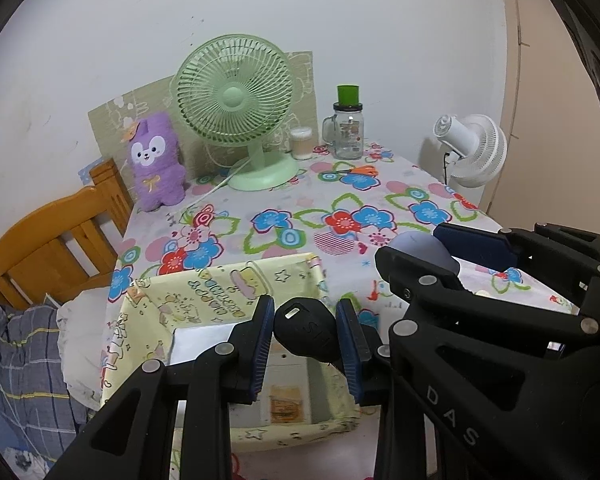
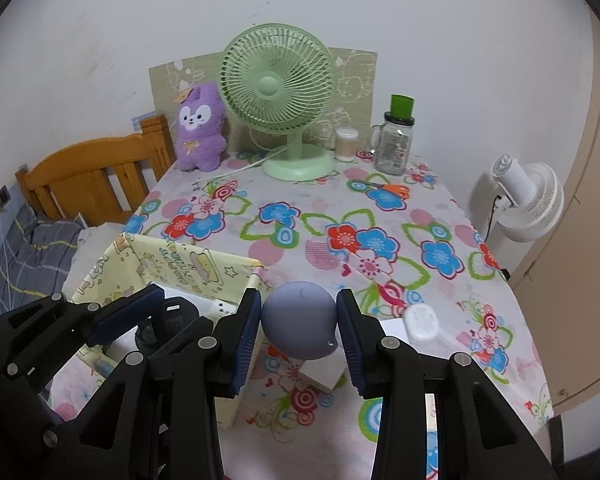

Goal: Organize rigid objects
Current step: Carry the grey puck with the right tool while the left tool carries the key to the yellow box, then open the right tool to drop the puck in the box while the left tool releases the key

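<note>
Two grippers clamped, left gripper (image 1: 304, 340) above box (image 1: 236, 276) rim, right gripper (image 2: 298, 332) beside it

My right gripper (image 2: 299, 326) clamped on rounded grey-purple object (image 2: 298, 322), held above near edge of flowered tablecloth (image 2: 320, 216). Left gripper (image 2: 172, 320) at my left pinches black object (image 2: 176, 314) over yellow fabric box (image 2: 188, 266). White case (image 2: 422, 318) near right. Green fan (image 2: 278, 88), purple plush (image 2: 200, 128), glass jar (image 2: 394, 146) far.
</note>
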The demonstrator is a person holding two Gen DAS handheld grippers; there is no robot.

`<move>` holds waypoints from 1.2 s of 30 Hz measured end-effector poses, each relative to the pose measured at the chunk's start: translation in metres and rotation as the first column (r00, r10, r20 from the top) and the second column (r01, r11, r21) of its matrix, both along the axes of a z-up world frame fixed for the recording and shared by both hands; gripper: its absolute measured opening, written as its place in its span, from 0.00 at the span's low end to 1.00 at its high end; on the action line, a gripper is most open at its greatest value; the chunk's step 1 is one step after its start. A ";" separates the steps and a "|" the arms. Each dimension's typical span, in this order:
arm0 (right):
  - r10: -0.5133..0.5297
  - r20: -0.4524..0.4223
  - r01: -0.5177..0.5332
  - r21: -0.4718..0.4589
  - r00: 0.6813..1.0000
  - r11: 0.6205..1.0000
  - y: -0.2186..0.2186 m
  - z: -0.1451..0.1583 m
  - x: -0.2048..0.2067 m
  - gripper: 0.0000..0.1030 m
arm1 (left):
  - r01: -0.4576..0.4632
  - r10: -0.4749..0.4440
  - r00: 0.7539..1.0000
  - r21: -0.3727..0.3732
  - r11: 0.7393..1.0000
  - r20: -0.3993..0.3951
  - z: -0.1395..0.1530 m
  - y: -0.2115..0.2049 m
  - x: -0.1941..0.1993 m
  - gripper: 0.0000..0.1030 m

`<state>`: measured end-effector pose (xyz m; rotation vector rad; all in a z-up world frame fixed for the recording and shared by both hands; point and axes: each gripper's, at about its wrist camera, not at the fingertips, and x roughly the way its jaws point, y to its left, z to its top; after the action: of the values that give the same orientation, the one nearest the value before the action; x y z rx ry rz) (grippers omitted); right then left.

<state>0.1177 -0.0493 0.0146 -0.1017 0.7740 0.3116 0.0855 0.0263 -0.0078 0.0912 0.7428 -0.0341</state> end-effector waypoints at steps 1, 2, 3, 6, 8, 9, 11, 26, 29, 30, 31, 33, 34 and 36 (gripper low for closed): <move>0.003 -0.001 -0.003 -0.002 1.000 1.000 0.003 -0.001 0.001 0.41 | -0.001 0.001 1.000 -0.001 1.000 -0.002 -0.001 0.003 0.000 0.31; 0.006 -0.003 -0.006 -0.004 1.000 1.000 0.006 -0.001 0.002 0.41 | -0.002 0.002 1.000 -0.001 1.000 -0.006 -0.002 0.006 0.001 0.31; 0.008 -0.006 -0.008 -0.005 1.000 1.000 0.009 -0.002 0.002 0.41 | -0.002 0.002 1.000 0.000 1.000 -0.007 -0.002 0.008 0.002 0.31; 0.015 -0.013 -0.015 -0.011 1.000 1.000 0.018 -0.005 0.005 0.41 | -0.005 0.005 1.000 -0.003 1.000 -0.015 -0.005 0.016 0.004 0.31; 0.019 -0.017 -0.019 -0.013 1.000 1.000 0.023 -0.006 0.007 0.41 | -0.008 0.008 1.000 -0.006 1.000 -0.020 -0.007 0.022 0.005 0.31; 0.020 -0.020 -0.021 -0.015 1.000 1.000 0.026 -0.007 0.008 0.41 | -0.009 0.009 1.000 -0.008 1.000 -0.023 -0.008 0.025 0.006 0.31; 0.024 -0.024 -0.025 -0.017 0.999 1.000 0.031 -0.009 0.009 0.41 | -0.010 0.010 1.000 -0.009 1.000 -0.027 -0.010 0.030 0.007 0.31; 0.081 -0.058 -0.082 -0.008 0.995 0.997 0.075 -0.030 0.031 0.41 | -0.067 0.067 0.996 0.004 0.998 -0.063 -0.030 0.070 0.025 0.31; 0.092 -0.072 -0.093 -0.006 0.993 0.996 0.082 -0.036 0.037 0.41 | -0.077 0.077 0.994 0.006 0.997 -0.076 -0.035 0.077 0.029 0.31; 0.095 -0.076 -0.096 -0.006 0.993 0.995 0.083 -0.038 0.038 0.41 | -0.081 0.081 0.994 0.006 0.997 -0.078 -0.037 0.078 0.030 0.31; 0.099 -0.078 -0.100 -0.006 0.992 0.995 0.086 -0.039 0.040 0.41 | -0.085 0.085 0.993 0.007 0.996 -0.080 -0.038 0.080 0.030 0.31; 0.106 -0.084 -0.107 -0.008 0.991 0.994 0.090 -0.042 0.042 0.41 | -0.093 0.093 0.992 0.007 0.996 -0.084 -0.041 0.083 0.031 0.31; 0.111 -0.086 -0.112 -0.008 0.990 0.994 0.091 -0.044 0.043 0.41 | -0.097 0.097 0.992 0.006 0.995 -0.086 -0.042 0.085 0.032 0.31; 0.119 -0.088 -0.121 -0.007 0.989 0.993 0.094 -0.045 0.044 0.41 | -0.104 0.105 0.990 0.007 0.995 -0.090 -0.044 0.087 0.032 0.32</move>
<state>0.1619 0.0447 -0.0308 -0.1477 0.8581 0.4277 0.1175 0.1132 -0.0517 0.0528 0.8365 0.0628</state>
